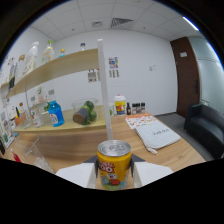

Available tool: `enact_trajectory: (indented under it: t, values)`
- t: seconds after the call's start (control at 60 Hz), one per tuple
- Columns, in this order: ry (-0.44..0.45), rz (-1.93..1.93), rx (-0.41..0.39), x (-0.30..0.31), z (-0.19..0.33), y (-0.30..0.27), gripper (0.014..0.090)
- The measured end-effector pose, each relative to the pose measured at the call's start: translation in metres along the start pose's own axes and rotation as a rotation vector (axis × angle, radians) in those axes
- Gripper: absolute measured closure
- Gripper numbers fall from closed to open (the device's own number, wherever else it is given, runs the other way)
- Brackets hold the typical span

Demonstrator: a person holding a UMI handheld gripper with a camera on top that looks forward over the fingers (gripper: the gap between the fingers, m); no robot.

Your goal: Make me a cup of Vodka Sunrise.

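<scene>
Juice can [114,170], yellow with a silver pull-tab lid, sits upright between my gripper [114,176] fingers, and both fingers [93,172] press against its sides, so I read the claw as clamped on it. It is raised above the near part of the wooden table [175,152]. Directly behind the can a thin white pole [105,90] rises straight up. Farther back, along the table's far edge, I see a blue bottle [55,113] toward the left, a clear container holding dark green items [85,114] near the middle, and a yellow-labelled tub with a white lid [119,105] beside some small dark bottles [135,107]. A white cloth bag [156,136] lies on the right side of the table, with an orange printed sheet [140,120] just behind it. A wooden shelf [55,71] on the left wall carries more bottles.
</scene>
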Motion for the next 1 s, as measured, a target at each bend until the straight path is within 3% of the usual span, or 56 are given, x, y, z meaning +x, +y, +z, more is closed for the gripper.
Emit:
enact_trajectory:
  t: [0.3, 0.5, 0.717, 0.75, 0.817, 0.867, 1.0]
  values:
    - [-0.047, -0.052, -0.111, -0.001, 0.024, 0.058, 0.0536]
    - [-0.072, -0.08, -0.084, -0.001, 0.017, 0.06, 0.0521]
    - [-0.067, -0.123, -0.108, 0.003, 0.007, 0.069, 0.0503]
    - [-0.066, -0.117, -0.128, 0.003, 0.006, 0.072, 0.0466]
    - [-0.05, -0.114, -0.147, 0.007, 0.001, 0.071, 0.0283]
    - [-0.036, -0.124, -0.155, 0.009, -0.005, 0.066, 0.0213]
    - [-0.012, -0.14, -0.104, 0.004, -0.034, 0.028, 0.0194]
